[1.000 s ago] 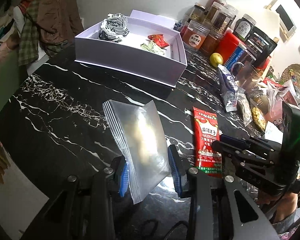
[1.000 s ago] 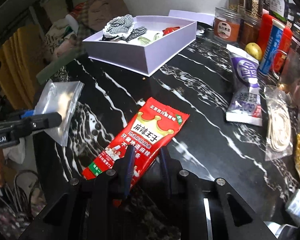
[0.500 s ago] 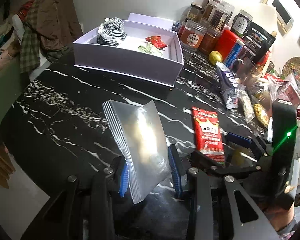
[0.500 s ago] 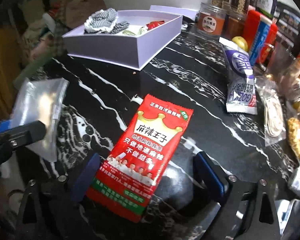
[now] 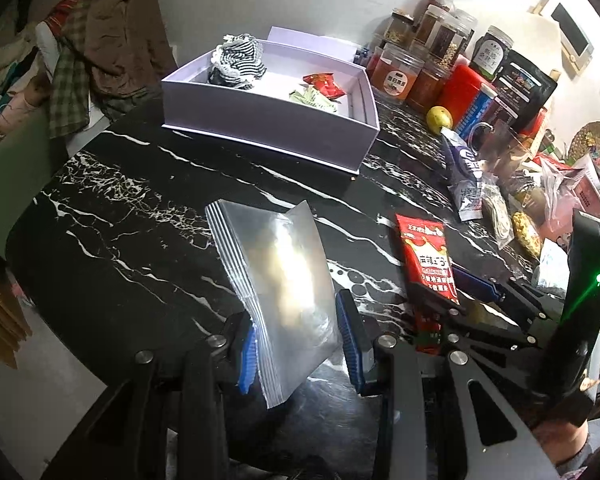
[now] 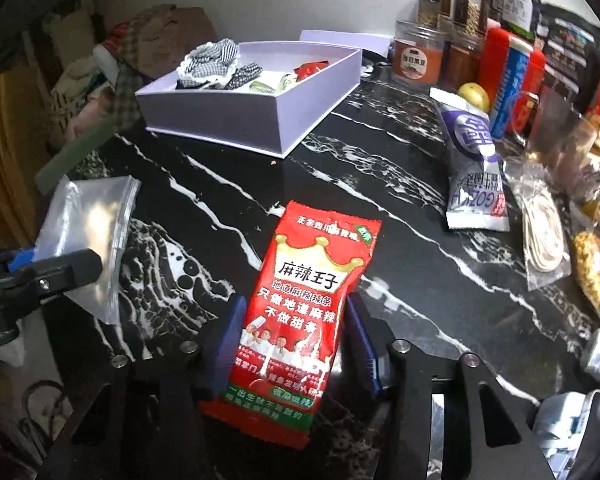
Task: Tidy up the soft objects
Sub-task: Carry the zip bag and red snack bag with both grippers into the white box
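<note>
Two grippers, each with one soft packet, on one black marble table (image 5: 148, 216).

Going left to right: the left gripper (image 5: 300, 340) pinches one clear zip bag (image 5: 284, 280), which stands tilted toward 11 o'clock above the tabletop. The right gripper (image 6: 296, 344) has just been closing its jaws; its blue pads (image 6: 230, 336) now press both long edges of one red snack packet (image 6: 300, 304), which points toward 12 o'clock. At 11 o'clock from that packet sits one lavender box (image 6: 236, 116) holding checked cloths and small wrappers. At 2 o'clock lies one purple-and-white pouch (image 6: 474, 176), just before one yellow fruit (image 6: 474, 96).
</note>
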Demonstrator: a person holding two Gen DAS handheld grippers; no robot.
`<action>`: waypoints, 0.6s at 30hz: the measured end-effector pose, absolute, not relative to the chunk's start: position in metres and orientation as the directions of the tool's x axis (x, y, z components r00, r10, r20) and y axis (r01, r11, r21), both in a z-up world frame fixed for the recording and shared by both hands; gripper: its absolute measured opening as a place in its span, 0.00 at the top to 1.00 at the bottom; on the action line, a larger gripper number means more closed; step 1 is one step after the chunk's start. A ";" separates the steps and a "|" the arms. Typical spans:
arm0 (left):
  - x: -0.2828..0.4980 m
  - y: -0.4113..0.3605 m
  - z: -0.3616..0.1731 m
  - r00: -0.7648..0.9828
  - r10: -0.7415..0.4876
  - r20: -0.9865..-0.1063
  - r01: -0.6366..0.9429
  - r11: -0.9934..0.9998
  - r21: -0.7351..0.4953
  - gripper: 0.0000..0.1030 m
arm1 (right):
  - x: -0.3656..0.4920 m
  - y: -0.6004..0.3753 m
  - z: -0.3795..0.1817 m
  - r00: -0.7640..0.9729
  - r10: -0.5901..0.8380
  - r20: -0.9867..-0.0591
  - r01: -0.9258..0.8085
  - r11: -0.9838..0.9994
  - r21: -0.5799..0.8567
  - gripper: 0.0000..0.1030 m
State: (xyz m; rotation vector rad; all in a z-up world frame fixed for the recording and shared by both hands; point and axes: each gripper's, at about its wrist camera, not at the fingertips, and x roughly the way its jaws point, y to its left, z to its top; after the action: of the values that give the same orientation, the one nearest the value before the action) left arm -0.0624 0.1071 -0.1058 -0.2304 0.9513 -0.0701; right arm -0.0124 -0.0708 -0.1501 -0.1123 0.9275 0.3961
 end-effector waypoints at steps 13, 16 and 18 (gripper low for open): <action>-0.066 0.098 -0.091 0.616 -0.176 -0.768 -0.007 0.974 -0.228 0.66 | -0.022 -0.100 -0.123 0.556 0.396 -0.731 -0.356 0.908 0.222 0.54; -0.065 0.096 -0.084 0.633 -0.181 -0.752 0.002 0.972 -0.233 0.66 | -0.024 -0.102 -0.113 0.567 0.416 -0.711 -0.364 0.901 0.237 0.54; -0.064 0.095 -0.079 0.644 -0.185 -0.742 0.007 0.972 -0.236 0.66 | -0.025 -0.103 -0.107 0.581 0.430 -0.691 -0.369 0.896 0.247 0.54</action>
State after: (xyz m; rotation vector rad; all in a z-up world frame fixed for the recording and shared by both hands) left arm -0.0642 0.0955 -0.0793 -0.2200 0.8657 -0.1107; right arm -0.0253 -0.1033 -0.1067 0.0796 0.8286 0.4670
